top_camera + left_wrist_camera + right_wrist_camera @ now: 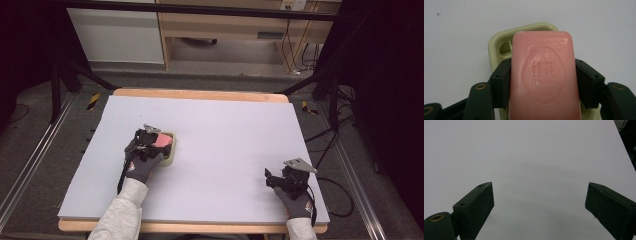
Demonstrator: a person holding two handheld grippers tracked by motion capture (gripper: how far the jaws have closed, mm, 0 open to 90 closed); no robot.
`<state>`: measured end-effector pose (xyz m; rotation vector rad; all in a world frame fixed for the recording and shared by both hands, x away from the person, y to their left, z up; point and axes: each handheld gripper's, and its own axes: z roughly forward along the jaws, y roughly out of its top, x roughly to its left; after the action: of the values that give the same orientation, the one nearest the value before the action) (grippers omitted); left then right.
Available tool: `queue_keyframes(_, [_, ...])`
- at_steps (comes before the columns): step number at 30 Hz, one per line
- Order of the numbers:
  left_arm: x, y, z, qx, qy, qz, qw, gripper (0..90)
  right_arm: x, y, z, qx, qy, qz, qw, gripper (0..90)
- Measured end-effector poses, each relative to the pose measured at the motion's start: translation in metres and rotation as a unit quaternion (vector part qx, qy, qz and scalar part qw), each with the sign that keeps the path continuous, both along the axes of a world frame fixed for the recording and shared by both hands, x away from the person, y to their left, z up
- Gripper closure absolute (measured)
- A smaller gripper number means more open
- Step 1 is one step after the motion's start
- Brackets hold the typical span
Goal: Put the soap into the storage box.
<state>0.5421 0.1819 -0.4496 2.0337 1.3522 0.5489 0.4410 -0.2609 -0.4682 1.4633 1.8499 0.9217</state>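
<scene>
Left gripper view: a pink soap bar [545, 75] is seen clamped between the two black jaws of the left gripper [543, 85], one pad pressed on each long side. The bar's long axis runs straight away from the camera, in line with the jaws. Directly under and beyond the bar a pale green soap dish [499, 45] is seen, its rim and one slot of its drain grid exposed at the far left; whether the bar is resting in the dish or held just over it cannot be told.

An oval is stamped into the bar's top face, with two Chinese characters, 蜂花, and below them a line of Latin letters that is read as roughly "FLAURRA", too faint to be sure of. No other writing is made out.

In the high view the left gripper [150, 145] is placed at the left middle of the white table [225, 130], with soap and dish [169, 150] at its tip. The right gripper [282, 180] is parked near the front right edge, well apart from the dish, so the left hand is by far the nearer.

In the right gripper view the right gripper [539, 202] is shown with jaws spread wide and nothing between them, bare table ahead.

The next move is judged to hinge on the bar being square over the dish.
</scene>
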Motion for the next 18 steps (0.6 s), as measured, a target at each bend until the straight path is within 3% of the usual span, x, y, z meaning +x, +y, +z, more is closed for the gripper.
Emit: queue_keyframes(18, [0.0, -0.0019, -0.0033, 0.005, 0.003, 0.003, 1.0, 37.1, -0.0001, 0.0002, 0.0, -0.001, 0.0, -0.002, 1.0, 8.6])
